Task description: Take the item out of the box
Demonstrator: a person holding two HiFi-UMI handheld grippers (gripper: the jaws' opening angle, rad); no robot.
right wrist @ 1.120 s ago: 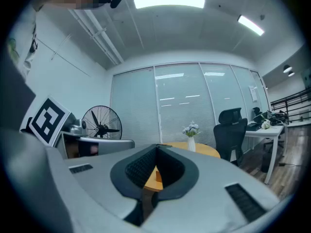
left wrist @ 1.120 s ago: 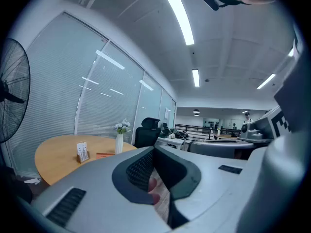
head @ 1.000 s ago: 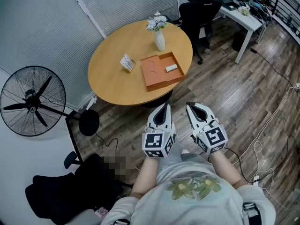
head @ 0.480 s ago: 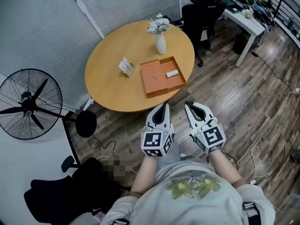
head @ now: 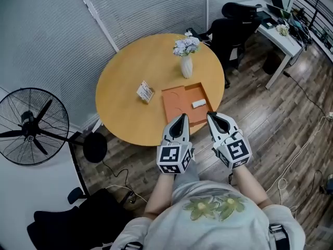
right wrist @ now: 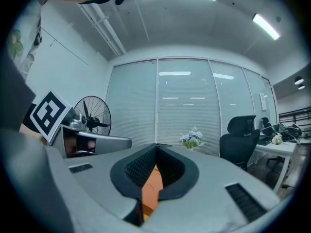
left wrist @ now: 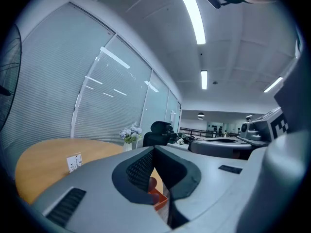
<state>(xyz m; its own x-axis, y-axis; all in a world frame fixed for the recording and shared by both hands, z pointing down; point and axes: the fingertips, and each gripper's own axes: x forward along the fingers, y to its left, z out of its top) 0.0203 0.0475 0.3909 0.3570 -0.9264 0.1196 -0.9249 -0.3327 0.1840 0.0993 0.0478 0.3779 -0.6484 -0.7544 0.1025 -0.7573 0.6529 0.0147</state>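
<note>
An open orange box [head: 181,105] lies on the round wooden table [head: 125,113], near its front right edge. A small white item [head: 197,103] rests in the box's right half. My left gripper [head: 183,117] and right gripper [head: 210,115] hover side by side just short of the box's near edge, both shut with nothing in them. In the left gripper view the jaws meet at the tip [left wrist: 154,148] and a corner of the orange box [left wrist: 158,198] shows below. The right gripper view has its jaws together [right wrist: 156,146], with the orange box [right wrist: 151,183] beneath them.
A white vase of flowers [head: 187,65] and a small card stand [head: 145,91] are on the table behind the box. A black floor fan [head: 32,126] stands at the left, a black office chair [head: 229,27] and white desk [head: 278,35] at the back right. Cables [head: 296,150] lie on the wooden floor.
The view has moved closer to the table, so the box now sits just in front of both gripper tips. Both grippers stay shut and side by side.
</note>
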